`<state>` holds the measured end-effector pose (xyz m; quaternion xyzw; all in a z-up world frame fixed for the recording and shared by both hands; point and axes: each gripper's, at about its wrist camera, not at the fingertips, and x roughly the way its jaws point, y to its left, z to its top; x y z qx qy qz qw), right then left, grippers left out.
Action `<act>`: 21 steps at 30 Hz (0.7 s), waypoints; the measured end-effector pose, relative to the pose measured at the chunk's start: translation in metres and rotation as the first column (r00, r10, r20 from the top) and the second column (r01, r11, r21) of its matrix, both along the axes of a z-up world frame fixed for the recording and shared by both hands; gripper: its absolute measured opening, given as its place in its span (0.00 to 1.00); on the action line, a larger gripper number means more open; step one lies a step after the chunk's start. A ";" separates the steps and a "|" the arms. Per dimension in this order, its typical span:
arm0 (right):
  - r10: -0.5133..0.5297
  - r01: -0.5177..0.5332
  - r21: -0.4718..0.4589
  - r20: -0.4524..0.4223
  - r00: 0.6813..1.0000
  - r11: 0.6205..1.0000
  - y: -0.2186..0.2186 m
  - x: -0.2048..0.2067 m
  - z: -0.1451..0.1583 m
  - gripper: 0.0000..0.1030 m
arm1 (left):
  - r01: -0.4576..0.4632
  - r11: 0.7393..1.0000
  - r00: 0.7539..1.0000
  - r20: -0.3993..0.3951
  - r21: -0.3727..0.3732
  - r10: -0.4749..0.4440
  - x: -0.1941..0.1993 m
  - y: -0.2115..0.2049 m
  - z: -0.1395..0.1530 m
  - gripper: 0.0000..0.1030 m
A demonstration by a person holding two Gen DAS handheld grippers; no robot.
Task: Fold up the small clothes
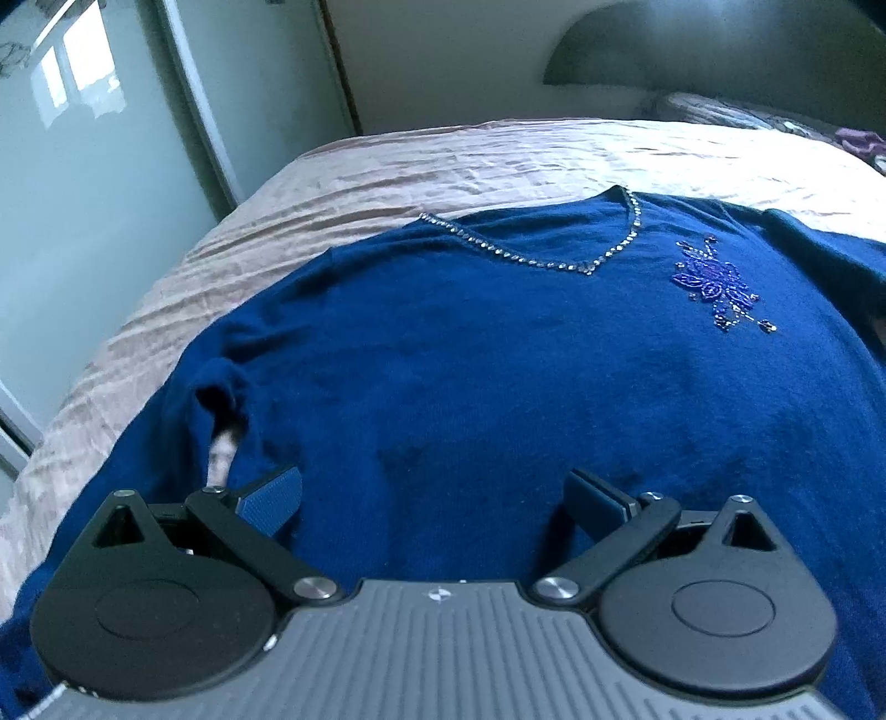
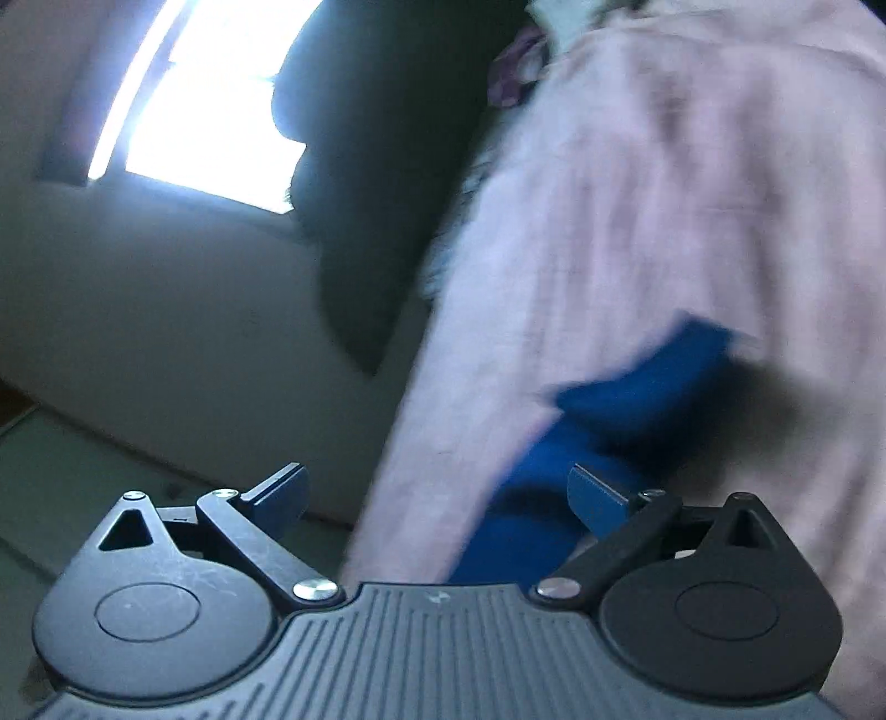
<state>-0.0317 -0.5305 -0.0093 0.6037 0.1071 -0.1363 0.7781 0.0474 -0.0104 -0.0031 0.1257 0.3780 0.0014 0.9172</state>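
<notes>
A dark blue sweater (image 1: pixel 443 343) lies spread face up on the bed, its V neckline trimmed with small stones (image 1: pixel 554 260) and a beaded purple flower (image 1: pixel 714 282) on the chest. My left gripper (image 1: pixel 434 498) hovers open just above the lower body of the sweater, its blue pads (image 1: pixel 277 498) wide apart with nothing pinched between them. In the blurred right wrist view a blue sleeve (image 2: pixel 609 421) lies across the pink cover. My right gripper (image 2: pixel 437 498) stands open at the bed's edge, the sleeve passing by its right finger without being pinched.
The pinkish crumpled bedspread (image 1: pixel 443 160) covers the bed. A frosted glass wardrobe door (image 1: pixel 99 166) stands at the left. A dark curved headboard (image 1: pixel 720 44) and pillows (image 1: pixel 747 113) lie at the far end. A bright window (image 2: pixel 210 99) shows in the right wrist view.
</notes>
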 end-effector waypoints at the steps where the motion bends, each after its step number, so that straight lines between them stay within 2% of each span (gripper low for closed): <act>1: -0.032 0.032 -0.005 -0.014 0.999 0.999 0.000 -0.008 -0.008 0.98 | 0.004 1.000 1.000 0.002 0.005 -0.004 0.000 -0.002 0.000 0.99; 4: -0.077 0.076 -0.025 -0.039 0.996 0.997 -0.011 -0.018 -0.021 0.96 | 0.016 1.000 1.000 -0.002 0.015 -0.016 0.001 -0.009 -0.002 1.00; 6: -0.060 0.060 -0.045 -0.011 0.998 0.997 -0.015 -0.016 -0.024 0.96 | 0.020 1.000 1.000 -0.008 0.022 -0.020 0.001 -0.013 -0.005 0.99; 10: -0.031 0.026 -0.116 -0.040 0.999 0.993 -0.029 0.012 -0.024 0.95 | 0.025 0.999 1.000 -0.011 0.038 -0.025 0.002 -0.022 -0.009 0.99; 12: -0.044 0.036 -0.143 -0.055 0.998 0.989 -0.035 0.018 -0.021 0.91 | 0.031 0.998 0.999 -0.008 0.048 -0.031 0.002 -0.024 -0.009 0.99; 14: -0.038 0.023 -0.155 -0.094 0.995 0.988 -0.039 0.033 -0.024 0.52 | 0.036 0.998 0.999 -0.009 0.051 -0.035 0.002 -0.023 -0.008 0.99; 15: -0.036 0.020 -0.136 -0.119 0.992 0.991 -0.041 0.035 -0.027 0.16 | 0.035 0.998 0.999 -0.010 0.050 -0.035 0.003 -0.022 -0.007 1.00; 16: -0.041 0.028 -0.099 -0.125 0.991 0.995 -0.044 0.038 -0.033 0.07 | 0.034 0.998 0.999 -0.009 0.049 -0.034 0.003 -0.021 -0.006 0.99; 18: -0.059 0.048 -0.096 -0.116 0.992 0.994 -0.044 0.044 -0.034 0.07 | 0.029 0.999 1.000 -0.002 0.046 -0.029 0.004 -0.019 -0.004 0.99; 21: -0.048 0.032 -0.167 -0.094 0.994 0.985 -0.044 0.053 -0.008 0.06 | 0.026 0.999 1.000 0.002 0.047 -0.026 0.006 -0.018 -0.001 0.99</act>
